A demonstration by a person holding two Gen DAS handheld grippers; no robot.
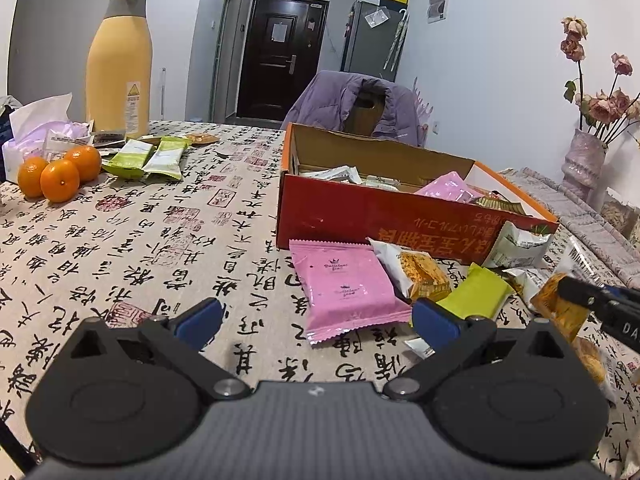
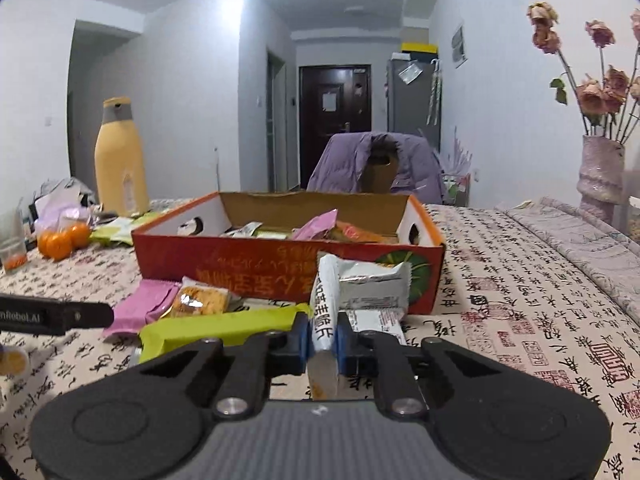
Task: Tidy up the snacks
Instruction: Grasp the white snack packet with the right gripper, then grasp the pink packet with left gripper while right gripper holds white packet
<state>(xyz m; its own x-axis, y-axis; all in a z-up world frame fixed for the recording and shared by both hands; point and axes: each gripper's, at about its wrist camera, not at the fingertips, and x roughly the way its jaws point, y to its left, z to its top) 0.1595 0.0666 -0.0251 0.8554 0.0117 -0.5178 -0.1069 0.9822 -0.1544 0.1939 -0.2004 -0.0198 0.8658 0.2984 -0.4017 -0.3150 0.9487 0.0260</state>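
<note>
A red and orange cardboard box (image 1: 360, 216) (image 2: 248, 264) stands on the table with several snack packets inside. Loose packets lie in front of it: a pink packet (image 1: 344, 288) (image 2: 144, 308), a lime green packet (image 1: 476, 294) (image 2: 224, 326) and a clear packet with a golden cake (image 1: 424, 274) (image 2: 200, 300). My left gripper (image 1: 316, 320) is open and empty, low over the table just before the pink packet. My right gripper (image 2: 323, 338) is shut on a white snack packet (image 2: 326, 312), held upright in front of the box. Its finger shows at the right in the left wrist view (image 1: 600, 300).
A tall yellow bottle (image 1: 120, 64) (image 2: 120, 160), three oranges (image 1: 60, 174), a tissue pack (image 1: 36, 128) and green packets (image 1: 148, 158) sit at the far left. A vase of dried roses (image 1: 584, 160) (image 2: 600, 172) stands at the right. A chair with a purple jacket (image 1: 360, 104) is behind the box.
</note>
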